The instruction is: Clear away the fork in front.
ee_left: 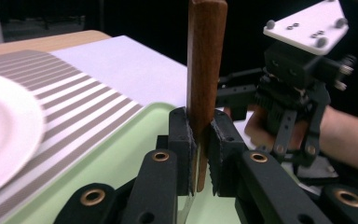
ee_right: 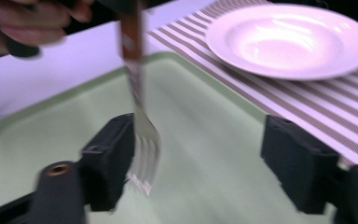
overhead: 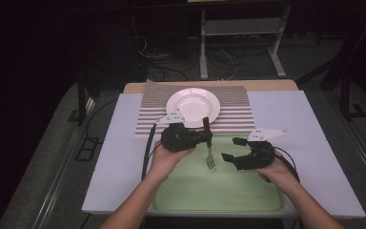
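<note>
A fork (overhead: 209, 151) with a brown wooden handle (ee_left: 206, 56) hangs upright over the light green tray (overhead: 219, 191), tines down (ee_right: 144, 154). My left gripper (overhead: 206, 138) is shut on the handle, its pads (ee_left: 182, 140) pressed on both sides of the wood. My right gripper (overhead: 233, 148) stands open just right of the fork, above the tray. In the right gripper view the fork tines hang beside one of its fingers (ee_right: 109, 158), with the other finger far off to the right. A white plate (overhead: 193, 107) lies on a striped placemat (overhead: 238, 114) behind the tray.
A pale lavender cloth (overhead: 295, 124) covers the table around the tray and the placemat. The table's wooden far edge (overhead: 267, 85) shows behind the mat. Dark floor with cables and metal stand legs (overhead: 238, 52) lies beyond.
</note>
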A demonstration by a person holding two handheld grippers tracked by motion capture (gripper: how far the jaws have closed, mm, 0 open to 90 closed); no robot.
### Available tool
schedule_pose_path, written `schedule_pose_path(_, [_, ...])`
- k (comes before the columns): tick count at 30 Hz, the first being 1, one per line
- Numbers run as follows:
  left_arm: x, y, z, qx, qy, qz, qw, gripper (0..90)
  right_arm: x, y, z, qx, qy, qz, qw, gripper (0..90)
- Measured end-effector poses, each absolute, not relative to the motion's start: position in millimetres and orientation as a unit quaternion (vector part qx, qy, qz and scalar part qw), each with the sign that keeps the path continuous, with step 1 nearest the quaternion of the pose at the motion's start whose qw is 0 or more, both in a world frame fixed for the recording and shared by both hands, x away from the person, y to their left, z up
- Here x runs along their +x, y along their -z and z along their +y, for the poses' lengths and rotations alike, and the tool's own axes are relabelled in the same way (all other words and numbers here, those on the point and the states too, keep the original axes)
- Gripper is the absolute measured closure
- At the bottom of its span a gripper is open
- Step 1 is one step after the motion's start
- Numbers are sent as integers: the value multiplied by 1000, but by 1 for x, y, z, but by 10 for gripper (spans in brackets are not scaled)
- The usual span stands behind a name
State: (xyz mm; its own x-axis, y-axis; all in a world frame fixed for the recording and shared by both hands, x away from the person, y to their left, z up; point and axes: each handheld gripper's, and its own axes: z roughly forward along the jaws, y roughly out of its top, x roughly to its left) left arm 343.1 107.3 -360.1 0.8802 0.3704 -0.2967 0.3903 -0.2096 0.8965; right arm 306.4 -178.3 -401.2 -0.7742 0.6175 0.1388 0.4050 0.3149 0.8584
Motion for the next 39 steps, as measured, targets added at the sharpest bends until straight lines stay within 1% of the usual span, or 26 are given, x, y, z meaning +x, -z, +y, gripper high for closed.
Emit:
schedule_pose_path(1, [344,359,112,779,8,244,577,807,307,403,-181,321,-490,803,109,161])
schedule_pose_path(4, [345,357,126,778,10,246,578,806,307,409,-192,329,-480,803,130,142])
schedule_pose_path(8, [343,354,148,768,9,255,587,804,305,412,-207,344,-480,795,136,141])
schedule_pose_path(11, [341,350,162,770,8,255,585,803,301,416,-217,350,-471,796,147,141])
schedule_pose_path(17, [334,347,188,774,-5,263,576,802,292,425,-234,356,-463,797,153,141])
schedule_pose_path(22, [330,345,200,773,3,267,576,801,284,430,-246,361,-459,797,158,140])
schedule_pose_path(32, [312,347,219,789,9,271,552,800,270,438,-265,370,-449,797,163,142])
schedule_pose_path(39, [299,354,228,804,36,280,523,799,270,437,-269,380,-452,790,166,142])
